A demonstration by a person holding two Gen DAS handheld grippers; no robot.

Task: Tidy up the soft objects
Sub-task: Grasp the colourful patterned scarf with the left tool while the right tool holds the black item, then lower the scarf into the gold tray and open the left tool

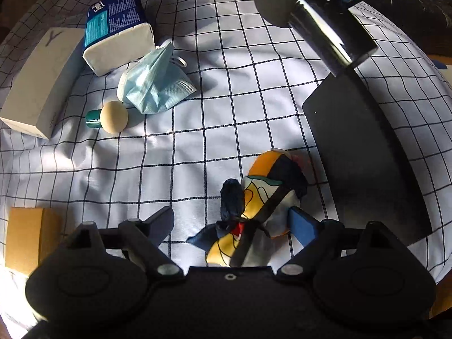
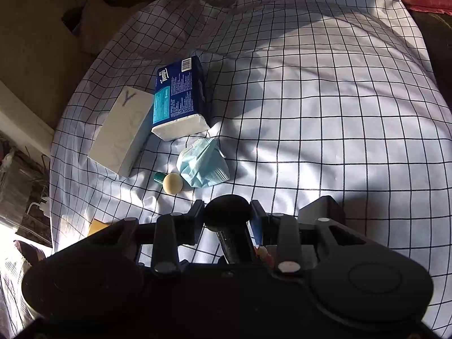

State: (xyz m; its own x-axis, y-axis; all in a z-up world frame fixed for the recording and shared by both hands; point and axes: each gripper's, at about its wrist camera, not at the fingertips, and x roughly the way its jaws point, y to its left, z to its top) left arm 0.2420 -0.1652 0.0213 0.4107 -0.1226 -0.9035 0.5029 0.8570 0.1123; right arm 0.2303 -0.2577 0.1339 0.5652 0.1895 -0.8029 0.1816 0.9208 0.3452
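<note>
A colourful orange, navy and white cloth (image 1: 265,195) lies crumpled on the checked sheet (image 1: 197,147), between the fingers of my open left gripper (image 1: 231,220). My right gripper (image 2: 227,214) is shut on the round handle (image 2: 227,212) of a black cleaver-like tool, whose dark flat blade (image 1: 364,155) hangs just right of the cloth. A crumpled blue face mask (image 1: 155,84), also in the right wrist view (image 2: 202,166), lies by a blue tissue pack (image 1: 118,31), also in the right wrist view (image 2: 180,99).
A white box (image 1: 39,82) lies left of the tissue pack. A cream ball-topped teal object (image 1: 110,117) sits by the mask. A tan cardboard box (image 1: 28,237) is at the near left. The bed edge drops off at the left (image 2: 56,147).
</note>
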